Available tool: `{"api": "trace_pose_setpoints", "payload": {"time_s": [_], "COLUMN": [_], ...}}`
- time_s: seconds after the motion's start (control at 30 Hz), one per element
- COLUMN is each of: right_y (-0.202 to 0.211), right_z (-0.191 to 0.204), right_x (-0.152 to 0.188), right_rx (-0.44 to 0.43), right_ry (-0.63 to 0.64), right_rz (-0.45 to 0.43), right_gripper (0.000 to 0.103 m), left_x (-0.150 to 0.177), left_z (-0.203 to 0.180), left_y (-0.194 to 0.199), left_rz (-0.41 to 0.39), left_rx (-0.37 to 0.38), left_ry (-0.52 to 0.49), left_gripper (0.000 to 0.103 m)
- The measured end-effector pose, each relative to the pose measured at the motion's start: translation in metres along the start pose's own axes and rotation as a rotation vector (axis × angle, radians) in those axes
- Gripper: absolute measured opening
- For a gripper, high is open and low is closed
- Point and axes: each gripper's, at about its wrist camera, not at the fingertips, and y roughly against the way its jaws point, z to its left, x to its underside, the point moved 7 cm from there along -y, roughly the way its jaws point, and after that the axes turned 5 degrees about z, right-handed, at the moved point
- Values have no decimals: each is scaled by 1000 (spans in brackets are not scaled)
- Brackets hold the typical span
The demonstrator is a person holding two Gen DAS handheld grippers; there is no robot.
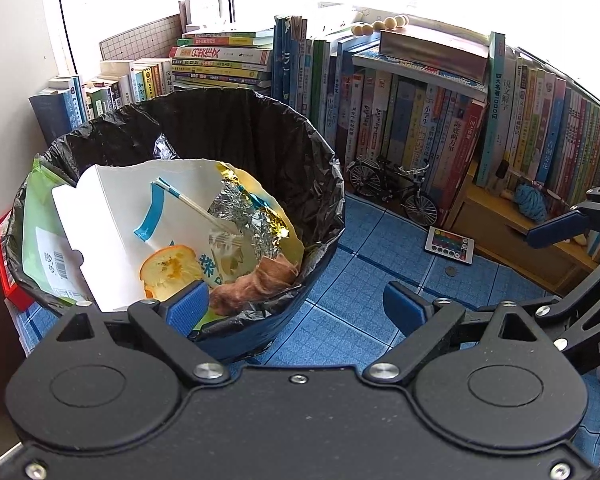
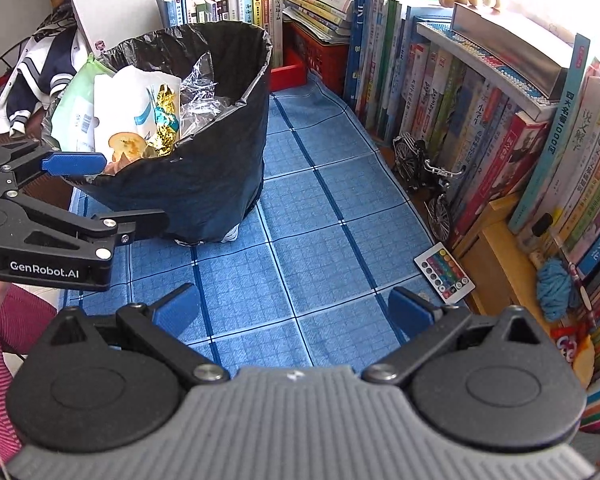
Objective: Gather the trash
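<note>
A bin with a black liner (image 1: 312,168) (image 2: 204,160) stands on the blue checked cloth (image 2: 320,240). It is full of rubbish: a white carton (image 1: 112,216), a bread slice (image 1: 168,272) (image 2: 126,144), crumpled foil (image 1: 244,208), a brown wad (image 1: 256,280) and a green packet (image 1: 36,216). My left gripper (image 1: 296,306) (image 2: 112,194) is open and holds nothing. It straddles the bin's near rim, its left finger (image 1: 188,306) over the rubbish. My right gripper (image 2: 294,306) is open and empty above the cloth, right of the bin. One of its fingers (image 1: 556,232) shows at the left wrist view's right edge.
Rows of books (image 2: 460,92) line the back and right side. In front of them stand a model bicycle (image 2: 424,176) and a wooden shelf (image 2: 500,248) with blue yarn (image 2: 556,284). A remote control (image 2: 444,272) and a coin (image 1: 452,271) lie on the cloth. A striped pink sleeve (image 2: 8,332) is at lower left.
</note>
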Motion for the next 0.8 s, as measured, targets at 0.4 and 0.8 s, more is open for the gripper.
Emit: {"api": "trace_pose_setpoints", "payload": {"time_s": [0.4,0.8], "right_y": [0,0], "right_z": [1,4], "right_x": [2,1], "right_rx": [-1,-1], "right_ry": [10,24], "right_rz": [1,-7], "right_gripper": [103,103], "left_x": [1,1], "left_z": [0,0], "left_y": [-1,-1], "left_rz": [3,4], "left_rx": [-10,-11], "left_ry": [-1,-4], "left_gripper": [94,95]}}
